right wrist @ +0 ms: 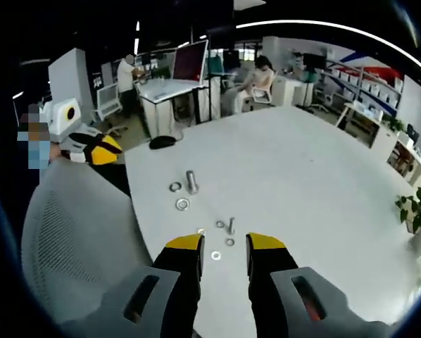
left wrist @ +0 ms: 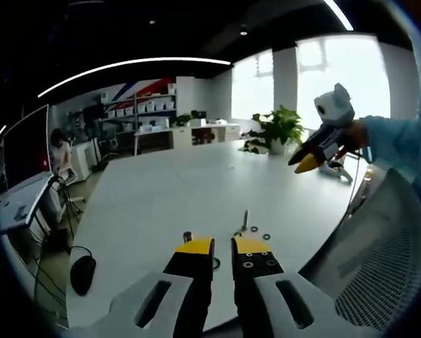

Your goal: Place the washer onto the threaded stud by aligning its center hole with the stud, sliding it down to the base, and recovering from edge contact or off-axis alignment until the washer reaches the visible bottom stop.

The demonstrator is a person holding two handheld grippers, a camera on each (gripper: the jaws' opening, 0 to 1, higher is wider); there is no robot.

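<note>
Washers (right wrist: 216,255) lie loose on the white table (right wrist: 302,183) just beside the small threaded stud (right wrist: 231,225), so the right gripper (right wrist: 224,246), jaws apart and empty, should descend straight over one; the left gripper (left wrist: 222,246) is empty too, jaws slightly apart.

In the left gripper view, one washer (left wrist: 216,263) is partly hidden between the left gripper (left wrist: 223,248) jaw tips. The thread on the small stud (right wrist: 231,225) is too small to be made out. The mesh chair (right wrist: 77,232) is cut off by the picture's edge.
</note>
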